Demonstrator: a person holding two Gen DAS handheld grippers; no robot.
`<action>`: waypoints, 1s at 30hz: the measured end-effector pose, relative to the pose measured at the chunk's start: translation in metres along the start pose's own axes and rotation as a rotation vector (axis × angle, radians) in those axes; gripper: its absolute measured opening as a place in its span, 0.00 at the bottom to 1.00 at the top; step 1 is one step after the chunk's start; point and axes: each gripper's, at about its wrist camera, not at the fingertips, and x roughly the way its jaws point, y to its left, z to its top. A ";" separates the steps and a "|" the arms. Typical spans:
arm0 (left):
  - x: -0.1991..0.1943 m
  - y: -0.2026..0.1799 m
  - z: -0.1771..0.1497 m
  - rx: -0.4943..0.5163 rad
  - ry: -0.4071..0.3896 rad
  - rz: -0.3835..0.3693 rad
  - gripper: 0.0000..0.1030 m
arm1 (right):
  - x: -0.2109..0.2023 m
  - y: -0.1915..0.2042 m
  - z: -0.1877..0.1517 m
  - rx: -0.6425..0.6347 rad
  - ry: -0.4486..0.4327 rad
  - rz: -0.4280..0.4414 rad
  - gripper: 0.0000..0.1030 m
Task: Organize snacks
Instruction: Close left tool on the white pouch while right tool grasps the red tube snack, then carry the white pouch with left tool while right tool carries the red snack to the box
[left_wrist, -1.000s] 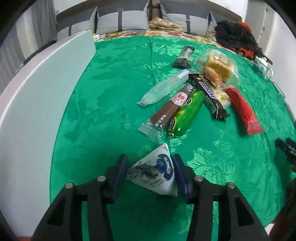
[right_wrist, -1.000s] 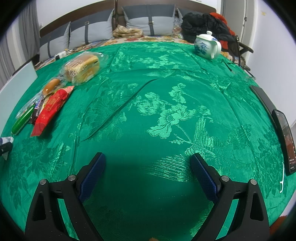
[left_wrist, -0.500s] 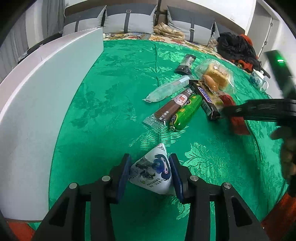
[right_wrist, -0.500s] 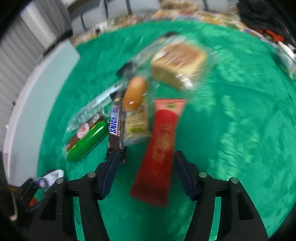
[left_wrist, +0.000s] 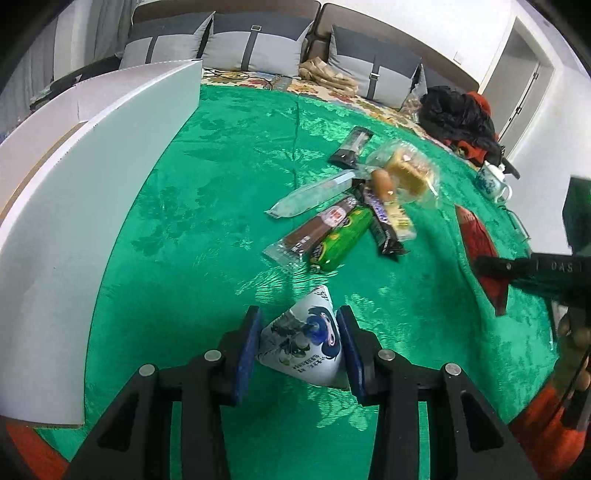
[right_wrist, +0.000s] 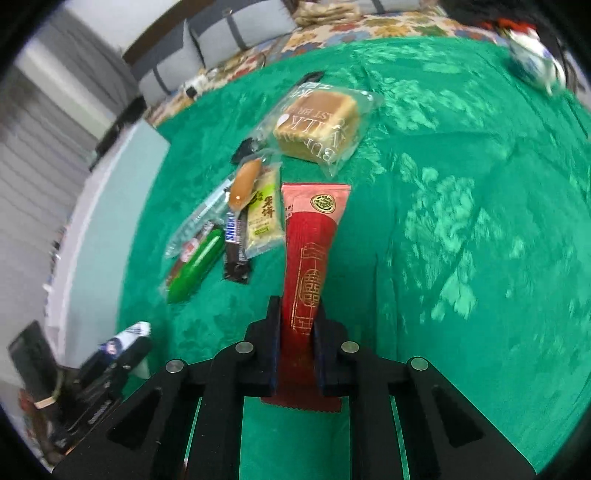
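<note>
My left gripper (left_wrist: 297, 343) is shut on a white and blue triangular snack packet (left_wrist: 306, 347), held over the green cloth. My right gripper (right_wrist: 295, 332) is shut on the near end of a long red snack packet (right_wrist: 308, 251), which also shows in the left wrist view (left_wrist: 476, 236). A pile of snacks lies on the cloth: a green sausage (left_wrist: 343, 240), a brown bar (left_wrist: 317, 229), a Snickers bar (left_wrist: 380, 221), a clear long packet (left_wrist: 310, 195), a small sausage (left_wrist: 382, 182), a bagged bread loaf (right_wrist: 317, 125) and a dark packet (left_wrist: 351, 146).
A white open box (left_wrist: 74, 184) stands along the left side of the green cloth. A blue and white teapot (left_wrist: 491, 182) sits at the far right. Sofa cushions (left_wrist: 258, 48) and a dark clothes heap (left_wrist: 458, 114) lie behind the table.
My right gripper swung left to the snack pile and closed on the red packet. My left gripper has kept its hold on the triangular packet and lifted back a little.
</note>
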 end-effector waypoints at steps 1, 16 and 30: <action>-0.003 -0.001 0.001 0.000 -0.006 -0.004 0.39 | -0.003 -0.003 -0.002 0.024 -0.003 0.029 0.15; -0.034 -0.008 0.007 0.023 -0.047 0.016 0.39 | -0.022 -0.002 -0.020 0.147 -0.057 0.231 0.15; -0.085 0.005 0.022 -0.021 -0.118 -0.031 0.39 | -0.013 0.075 -0.033 -0.153 -0.048 0.059 0.15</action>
